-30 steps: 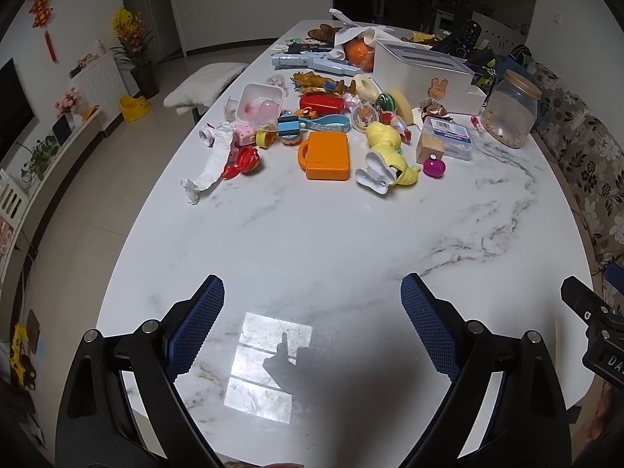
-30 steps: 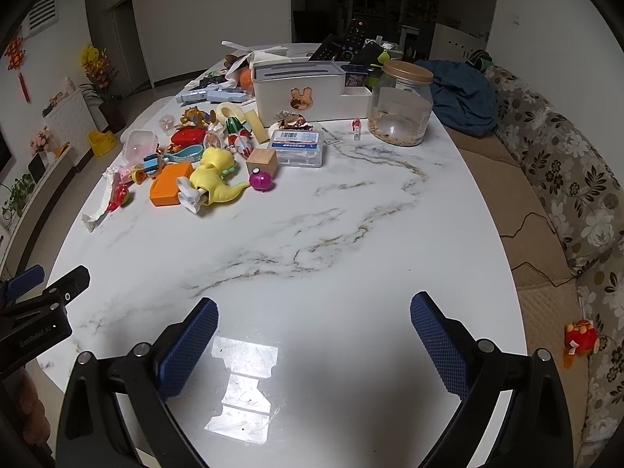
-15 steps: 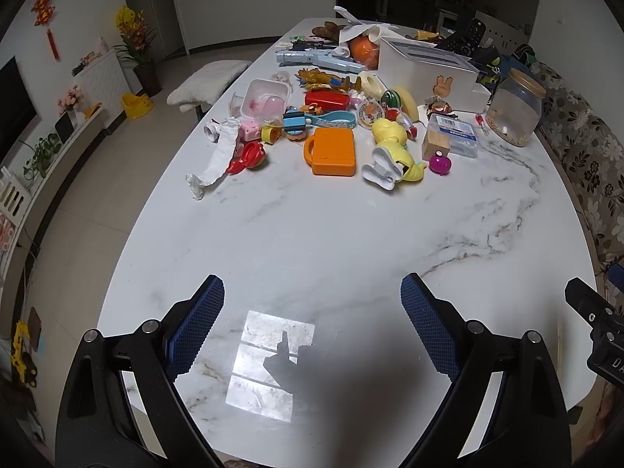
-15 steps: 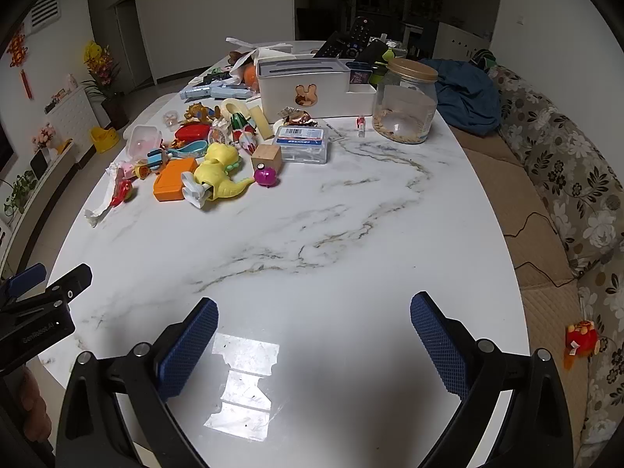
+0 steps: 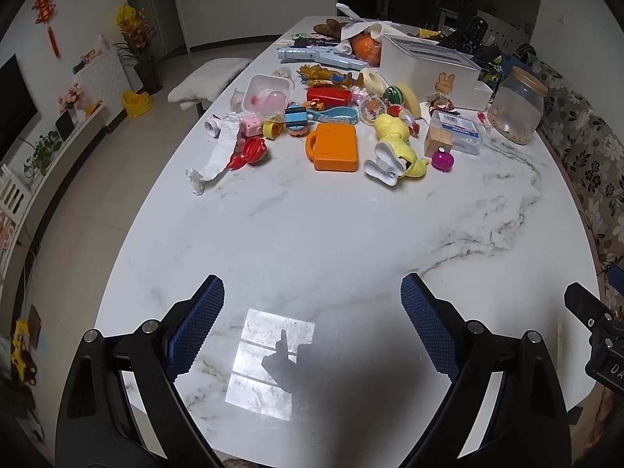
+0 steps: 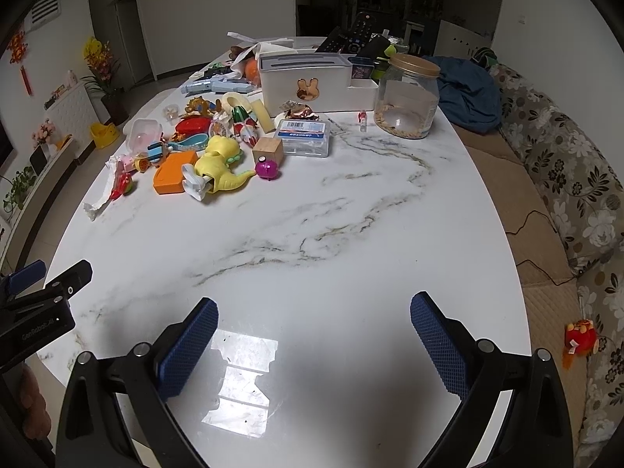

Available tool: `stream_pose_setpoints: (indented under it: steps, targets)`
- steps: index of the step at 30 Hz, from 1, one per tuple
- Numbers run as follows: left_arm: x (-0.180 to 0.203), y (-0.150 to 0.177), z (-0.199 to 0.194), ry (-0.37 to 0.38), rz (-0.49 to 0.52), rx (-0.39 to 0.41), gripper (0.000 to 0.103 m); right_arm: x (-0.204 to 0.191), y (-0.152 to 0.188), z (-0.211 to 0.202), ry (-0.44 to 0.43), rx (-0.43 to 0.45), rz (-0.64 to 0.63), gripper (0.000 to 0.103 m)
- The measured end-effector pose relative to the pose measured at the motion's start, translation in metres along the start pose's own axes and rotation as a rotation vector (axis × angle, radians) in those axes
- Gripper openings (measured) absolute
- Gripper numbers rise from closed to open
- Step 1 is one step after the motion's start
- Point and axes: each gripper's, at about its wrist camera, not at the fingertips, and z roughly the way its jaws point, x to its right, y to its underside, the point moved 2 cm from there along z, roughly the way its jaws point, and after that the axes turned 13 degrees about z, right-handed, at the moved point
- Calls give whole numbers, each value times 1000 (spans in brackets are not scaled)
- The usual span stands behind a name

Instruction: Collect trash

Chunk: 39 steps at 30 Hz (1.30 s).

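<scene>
Left wrist view: left gripper spread wide, empty; crumpled tissue lies at 11 o'clock on the table. Approach low, straddle its twisted middle.

Right wrist view: right gripper likewise released; tissue at 10 o'clock, beside toys.

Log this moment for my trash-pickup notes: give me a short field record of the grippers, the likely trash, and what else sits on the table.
left gripper: open, holding nothing, above the bare near end of the marble table
right gripper: open, holding nothing
likely trash: crumpled white paper strip at the left edge of the pile
toys: orange case, yellow dinosaur, magenta ball
containers: white box with rabbit mark, glass jar
trash collected: none yet
</scene>
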Motion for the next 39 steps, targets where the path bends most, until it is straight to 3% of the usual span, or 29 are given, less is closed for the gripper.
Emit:
stream_pose_setpoints:
  steps: [5, 9, 13, 17, 39]
  targets:
    - [-1, 2, 0, 44, -14, 5, 93, -4, 2, 1, 0, -4, -19, 98]
    - [4, 1, -6, 30, 16, 34, 96, -4, 2, 1, 2, -4, -20, 98]
    - [3, 1, -6, 87, -8, 33, 96, -4, 0, 1, 6, -1, -16, 98]
    - [7, 2, -7, 43, 18, 45, 96, -2, -1, 1, 11, 0, -13, 98]
    - [8, 7, 0, 56, 0, 10, 96, 0, 2, 1, 8, -7, -12, 98]
